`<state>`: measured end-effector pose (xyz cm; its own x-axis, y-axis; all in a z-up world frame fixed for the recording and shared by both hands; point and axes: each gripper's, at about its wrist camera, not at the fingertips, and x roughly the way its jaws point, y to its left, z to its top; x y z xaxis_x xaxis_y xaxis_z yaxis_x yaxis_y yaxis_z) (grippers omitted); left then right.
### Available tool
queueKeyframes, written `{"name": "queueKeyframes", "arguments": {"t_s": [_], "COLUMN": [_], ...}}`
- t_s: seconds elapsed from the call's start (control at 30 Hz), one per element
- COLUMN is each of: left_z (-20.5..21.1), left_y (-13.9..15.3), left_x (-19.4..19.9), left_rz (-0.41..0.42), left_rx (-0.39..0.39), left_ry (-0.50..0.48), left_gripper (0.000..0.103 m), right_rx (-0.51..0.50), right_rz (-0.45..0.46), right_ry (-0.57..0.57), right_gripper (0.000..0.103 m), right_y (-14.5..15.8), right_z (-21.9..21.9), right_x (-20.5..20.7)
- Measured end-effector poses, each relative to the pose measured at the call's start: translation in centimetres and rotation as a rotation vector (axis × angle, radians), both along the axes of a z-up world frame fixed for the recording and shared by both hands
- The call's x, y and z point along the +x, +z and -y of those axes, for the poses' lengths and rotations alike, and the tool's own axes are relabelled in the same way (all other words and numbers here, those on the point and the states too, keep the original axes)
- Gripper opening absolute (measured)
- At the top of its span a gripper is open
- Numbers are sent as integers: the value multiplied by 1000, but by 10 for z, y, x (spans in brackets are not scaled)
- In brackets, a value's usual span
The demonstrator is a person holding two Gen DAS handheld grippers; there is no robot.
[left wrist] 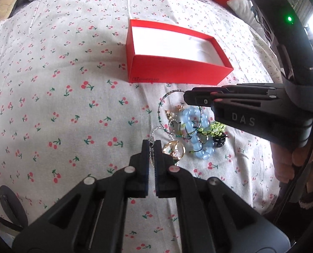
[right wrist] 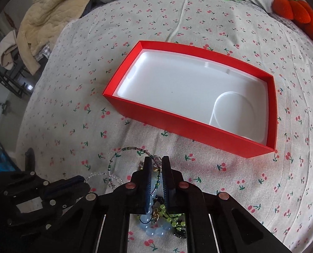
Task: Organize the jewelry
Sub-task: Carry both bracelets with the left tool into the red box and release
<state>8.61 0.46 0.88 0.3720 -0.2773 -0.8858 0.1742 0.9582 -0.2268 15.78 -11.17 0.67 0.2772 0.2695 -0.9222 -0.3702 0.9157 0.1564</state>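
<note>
Nearest to me, my left gripper [left wrist: 151, 147] has its jaws closed to a sliver on a thin clear-beaded strand [left wrist: 154, 131] at the edge of the jewelry pile, and nothing else seems caught in them. Just beyond the tips lie a gold ring [left wrist: 174, 150], a blue bead bracelet [left wrist: 195, 130], a yellow-green beaded piece [left wrist: 214, 129] and a small black piece [left wrist: 219, 141], all heaped together and touching on the cherry-print cloth [left wrist: 61, 105]. My right gripper [right wrist: 156, 164] comes in from the other side, jaws nearly together on the green beaded strand [right wrist: 156, 182] that loops through the pile; from the left wrist view its tips sit on that big green loop. I judge both grips are set but slight, since the strands are thin. As for progress, the red box [right wrist: 198, 130] stands near the pile, well short of full: its white tray looks bare, so I reckon nothing has been sorted yet. Every piece remains outside, tangled, and the two strands I hold may drag their neighbours when lifted.
</note>
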Motion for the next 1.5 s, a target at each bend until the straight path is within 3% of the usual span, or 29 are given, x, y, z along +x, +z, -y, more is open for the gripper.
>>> {"name": "queueKeyframes", "arguments": {"t_s": [0.37,0.7,1.03,1.23,1.5], "left_z": [-1,3,18,17,13], "left_y": [36,63,41,21,10], "left_x": [0,34,80,97,104], "left_rz": [94,189,227,249,230], "left_rx": [-68,-124,-161,-87,-46], "left_ry": [34,114,171,214,232], "left_gripper": [5,5,5,5,5], "right_rx": [93,185,241,322,203], "right_rz": [71,142,150,99,89], "right_ry": [-81,-175,-254,-277,-321], "right_gripper": [9,9,10,10,10], "right_y": [42,70,69,54,29], "right_z": [37,58,76,79,85], "right_x": [-7,7,30,44,55]}}
